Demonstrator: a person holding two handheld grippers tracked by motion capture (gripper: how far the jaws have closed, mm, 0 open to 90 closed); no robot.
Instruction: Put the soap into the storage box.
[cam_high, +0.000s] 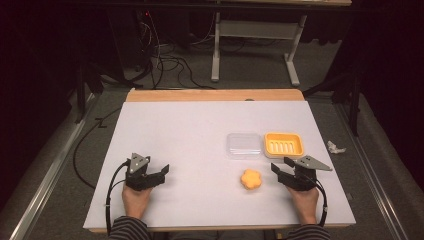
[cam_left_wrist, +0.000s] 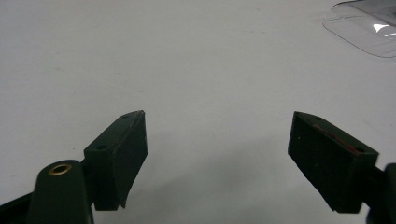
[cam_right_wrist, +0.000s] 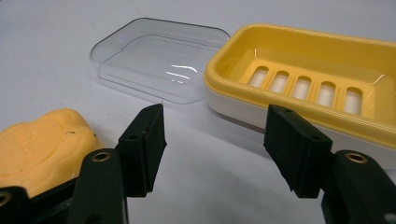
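Hovering my right gripper (cam_high: 283, 172) beside the orange flower-shaped soap (cam_high: 251, 179), jaws spread on nothing, yellow slotted plastic soap dish (cam_high: 283, 144) and clear plastic lid (cam_high: 243, 145) beyond, left gripper (cam_high: 159, 173) spread, empty.

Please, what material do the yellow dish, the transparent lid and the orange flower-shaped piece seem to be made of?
Yellow dish: looks like hard moulded plastic, glossy, with cleanly cut drain slots and a white base.
Transparent lid: thin clear plastic, probably; the table shows through it and it catches highlights.
Orange flower-shaped piece: matte, slightly waxy, with soft rounded edges; likely soap, though foam or rubber is possible.
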